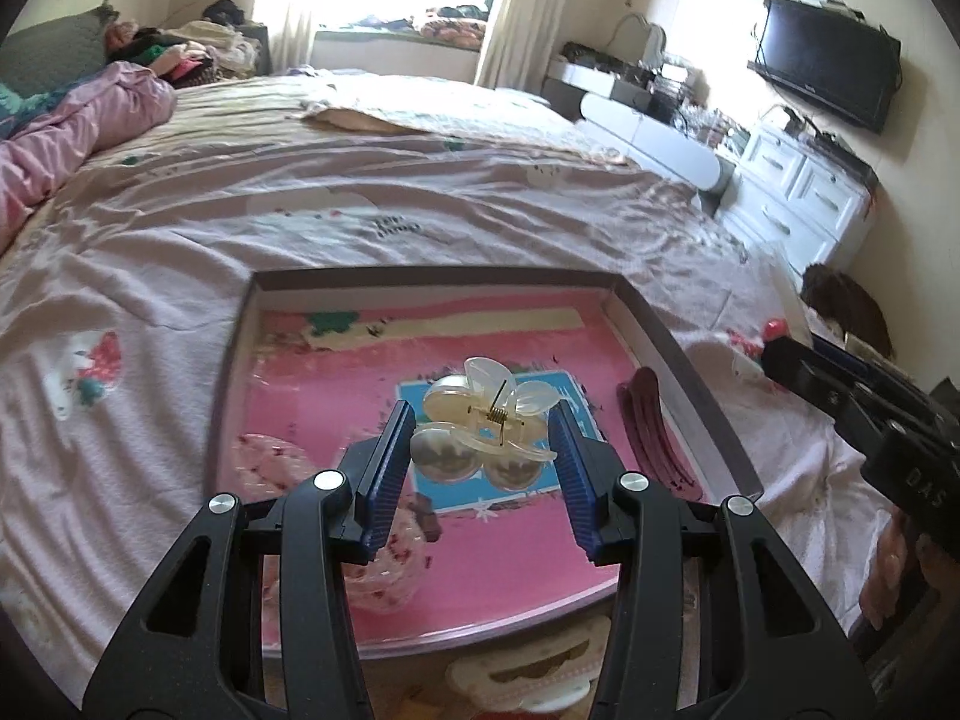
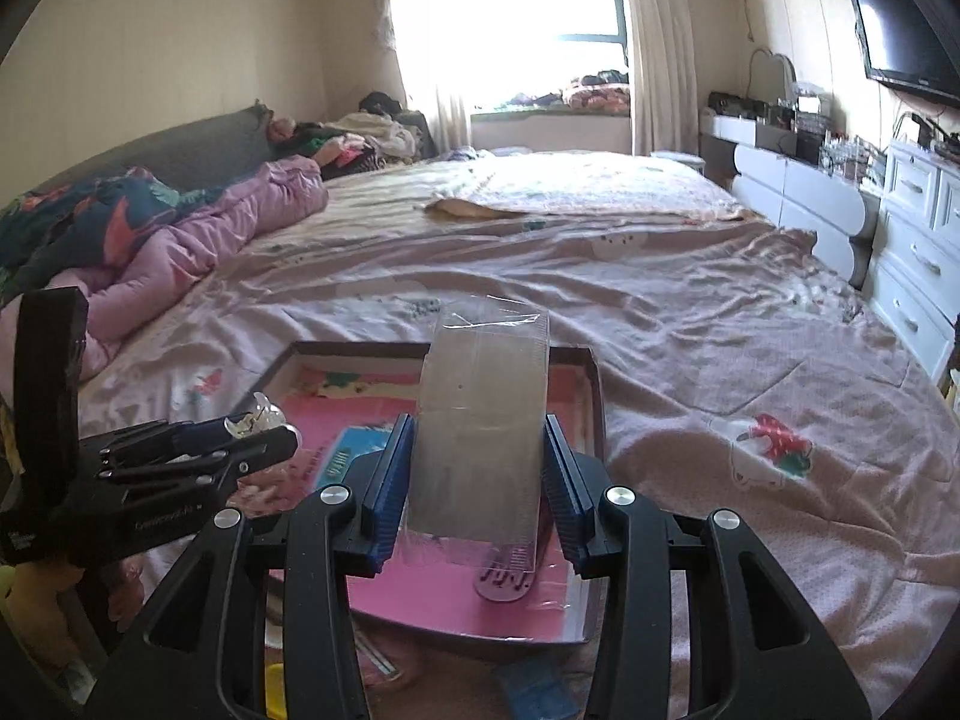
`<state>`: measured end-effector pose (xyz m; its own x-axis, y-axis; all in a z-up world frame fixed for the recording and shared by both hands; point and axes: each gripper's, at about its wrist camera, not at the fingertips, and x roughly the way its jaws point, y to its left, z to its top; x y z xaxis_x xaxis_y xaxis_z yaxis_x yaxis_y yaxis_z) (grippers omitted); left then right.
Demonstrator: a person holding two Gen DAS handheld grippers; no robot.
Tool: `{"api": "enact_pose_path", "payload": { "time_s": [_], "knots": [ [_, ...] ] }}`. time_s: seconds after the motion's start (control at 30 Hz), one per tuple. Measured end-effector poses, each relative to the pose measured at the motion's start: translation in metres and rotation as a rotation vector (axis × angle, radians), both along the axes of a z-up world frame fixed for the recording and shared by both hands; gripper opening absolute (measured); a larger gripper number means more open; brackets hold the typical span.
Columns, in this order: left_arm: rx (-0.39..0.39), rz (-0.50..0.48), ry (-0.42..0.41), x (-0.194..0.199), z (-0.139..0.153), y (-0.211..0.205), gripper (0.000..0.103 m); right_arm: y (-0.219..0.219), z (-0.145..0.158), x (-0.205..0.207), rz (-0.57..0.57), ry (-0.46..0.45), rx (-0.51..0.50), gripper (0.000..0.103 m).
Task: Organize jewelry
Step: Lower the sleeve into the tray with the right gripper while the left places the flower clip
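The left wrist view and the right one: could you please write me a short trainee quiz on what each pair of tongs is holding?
1. True or false: the left tongs hold a pale claw hair clip.
2. What do the right tongs hold? A) a ring B) a flat clear-wrapped packet C) nothing
3. Which dark red item lies by the tray's right wall?

Key: 1 true; 2 B; 3 the dark red hair clip.
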<state>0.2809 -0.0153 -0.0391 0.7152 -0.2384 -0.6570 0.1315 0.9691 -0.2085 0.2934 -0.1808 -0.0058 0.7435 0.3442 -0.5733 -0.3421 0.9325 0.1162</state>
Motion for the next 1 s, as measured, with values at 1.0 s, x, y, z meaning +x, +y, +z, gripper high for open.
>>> {"api": "enact_pose_path", "payload": {
  "time_s": [1.0],
  "knots": [
    [0.063, -0.081, 0.113, 0.011, -0.040, -0.028, 0.049, 0.005, -0.071, 0.054, 0.003, 0.208, -0.069, 0.040]
  ]
}}
